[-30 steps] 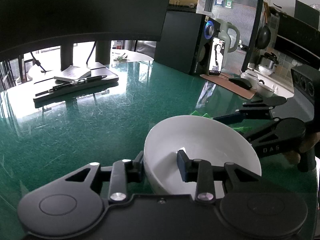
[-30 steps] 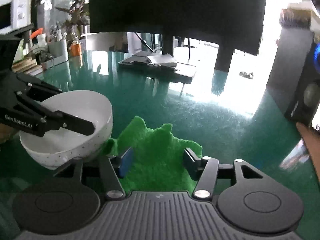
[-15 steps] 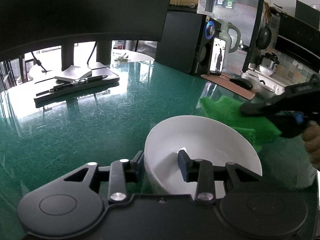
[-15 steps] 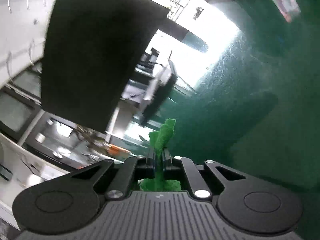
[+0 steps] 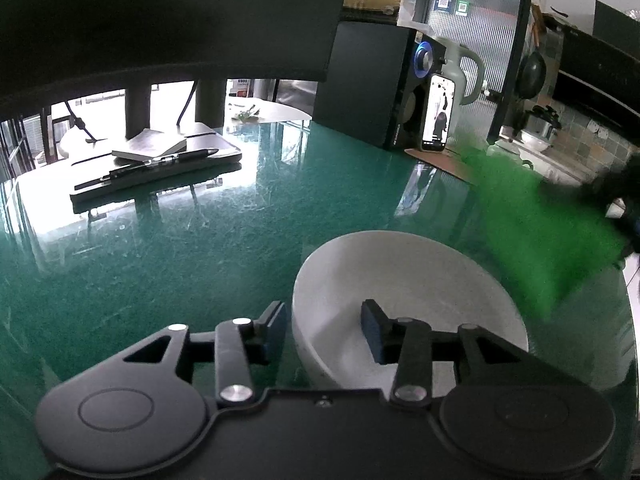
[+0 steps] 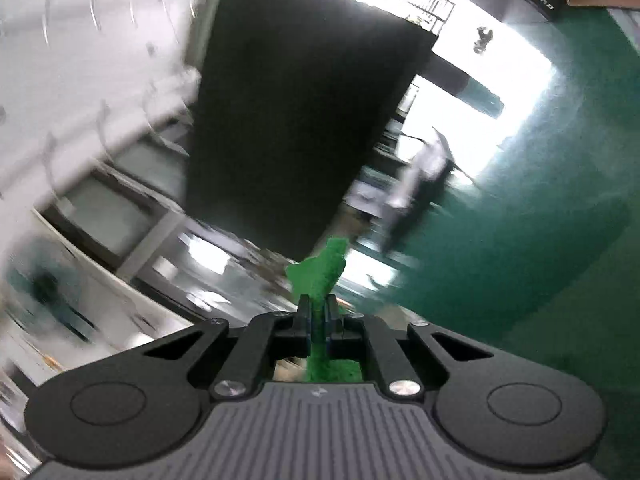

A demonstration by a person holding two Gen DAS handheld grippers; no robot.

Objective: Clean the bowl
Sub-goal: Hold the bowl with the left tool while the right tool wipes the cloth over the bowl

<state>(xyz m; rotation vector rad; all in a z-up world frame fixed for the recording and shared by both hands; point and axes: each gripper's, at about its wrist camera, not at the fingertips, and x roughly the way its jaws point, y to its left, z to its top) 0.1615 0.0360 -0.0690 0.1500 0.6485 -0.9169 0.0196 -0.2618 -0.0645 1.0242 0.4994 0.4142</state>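
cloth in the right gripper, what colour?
Bright green cloth, pinched in the right gripper; clearest in the right wrist view.

A home desk that opens onto a kitchen

A big dark monitor (image 5: 168, 16) and a speaker (image 5: 372, 84) stand on the glossy green surface (image 5: 200, 248); beyond, a kettle (image 5: 460, 70), a hanging pan (image 5: 531, 74) and pots (image 5: 538, 136) sit by a tiled wall.

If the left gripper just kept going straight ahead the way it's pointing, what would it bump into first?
Most likely the white bowl. The left gripper already straddles the bowl's near wall, one finger outside and one inside, jaws opening. Pushed on, it would probably meet the rim or the inside of the bowl, though depth is hard to judge.
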